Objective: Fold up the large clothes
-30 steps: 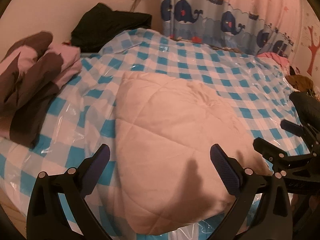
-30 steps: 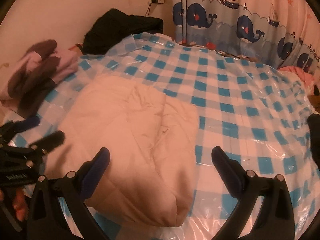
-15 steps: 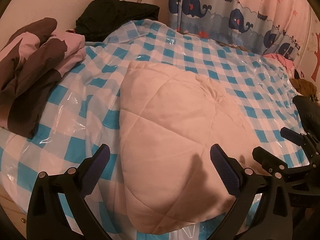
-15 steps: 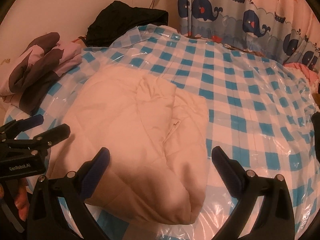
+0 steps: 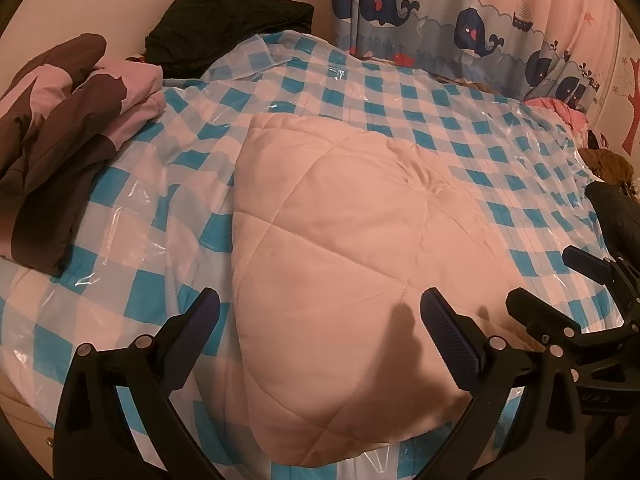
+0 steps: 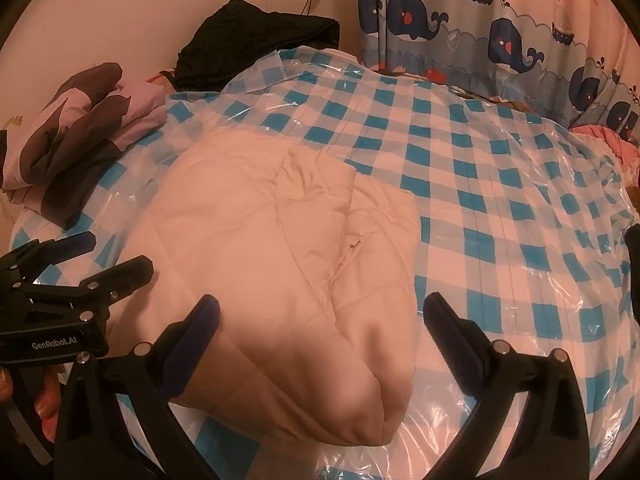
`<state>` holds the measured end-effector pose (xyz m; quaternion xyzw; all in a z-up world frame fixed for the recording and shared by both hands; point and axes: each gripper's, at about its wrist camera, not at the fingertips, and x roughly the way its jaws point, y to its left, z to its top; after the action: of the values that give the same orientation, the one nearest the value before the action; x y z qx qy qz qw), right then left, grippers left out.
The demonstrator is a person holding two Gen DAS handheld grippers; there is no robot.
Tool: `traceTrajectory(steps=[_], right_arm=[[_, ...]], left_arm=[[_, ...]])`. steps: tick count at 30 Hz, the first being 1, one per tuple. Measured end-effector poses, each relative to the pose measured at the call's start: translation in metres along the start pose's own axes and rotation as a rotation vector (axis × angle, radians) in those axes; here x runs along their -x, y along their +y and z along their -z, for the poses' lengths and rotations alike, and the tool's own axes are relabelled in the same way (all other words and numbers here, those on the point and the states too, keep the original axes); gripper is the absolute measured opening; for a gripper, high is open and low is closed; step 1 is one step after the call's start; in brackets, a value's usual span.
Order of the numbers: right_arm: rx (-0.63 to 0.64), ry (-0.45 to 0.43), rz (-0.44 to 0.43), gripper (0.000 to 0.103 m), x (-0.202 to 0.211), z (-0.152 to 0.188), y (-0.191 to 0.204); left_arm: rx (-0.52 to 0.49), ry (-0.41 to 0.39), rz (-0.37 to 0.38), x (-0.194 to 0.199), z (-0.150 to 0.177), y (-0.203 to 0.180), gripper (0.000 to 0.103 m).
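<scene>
A cream quilted garment point(image 5: 344, 256) lies folded into a thick rectangle on the blue-and-white checked bed cover point(image 5: 168, 184). It also shows in the right wrist view point(image 6: 276, 264), with a folded flap on top. My left gripper point(image 5: 320, 336) is open and empty, hovering above the garment's near edge. My right gripper point(image 6: 320, 336) is open and empty, above the garment's near right corner. Each gripper shows in the other's view: the right one point(image 5: 560, 284) at the far right, the left one point(image 6: 80, 260) at the far left.
A pink-and-brown folded garment point(image 5: 60, 136) lies on the bed's left side. A black garment point(image 5: 228, 24) is piled at the far left corner by the wall. A whale-print curtain point(image 5: 460, 28) hangs behind. Pink cloth point(image 6: 608, 140) lies at the far right edge.
Both grippers have pulled back and risen a little from the folded garment, so more of the bed shows. The garment has not moved. Both stay open.
</scene>
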<state>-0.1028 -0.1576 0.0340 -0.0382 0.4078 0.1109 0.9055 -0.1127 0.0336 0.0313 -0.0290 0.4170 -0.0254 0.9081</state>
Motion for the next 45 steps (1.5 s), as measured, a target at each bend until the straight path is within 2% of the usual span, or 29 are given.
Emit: traceTrajectory(steps=[13, 18, 22, 26, 30, 35, 41, 45], right_arm=[[-0.001, 0.001, 0.0, 0.098, 0.0, 0.0, 0.001], [0.001, -0.004, -0.001, 0.098, 0.0, 0.0, 0.002], [0.001, -0.007, -0.002, 0.098, 0.0, 0.0, 0.005], [0.003, -0.005, -0.003, 0.098, 0.0, 0.0, 0.004], [0.002, -0.007, -0.003, 0.098, 0.0, 0.0, 0.004], [0.003, -0.006, -0.004, 0.098, 0.0, 0.0, 0.004], [0.001, -0.007, -0.001, 0.098, 0.0, 0.0, 0.005], [0.002, -0.006, -0.002, 0.098, -0.001, 0.0, 0.005]], left_arm=[[-0.006, 0.023, 0.006, -0.003, 0.0, -0.002, 0.096], [-0.01, -0.002, -0.009, -0.001, -0.001, 0.0, 0.096], [-0.019, -0.067, -0.031, 0.006, -0.007, 0.004, 0.096], [-0.064, -0.05, -0.117, 0.003, -0.008, 0.001, 0.096], [-0.059, -0.034, -0.143, 0.004, -0.009, 0.004, 0.096], [-0.049, -0.022, -0.098, 0.003, -0.009, 0.005, 0.096], [-0.049, -0.033, -0.113, 0.004, -0.011, 0.005, 0.096], [-0.043, -0.024, -0.093, 0.005, -0.01, 0.004, 0.096]])
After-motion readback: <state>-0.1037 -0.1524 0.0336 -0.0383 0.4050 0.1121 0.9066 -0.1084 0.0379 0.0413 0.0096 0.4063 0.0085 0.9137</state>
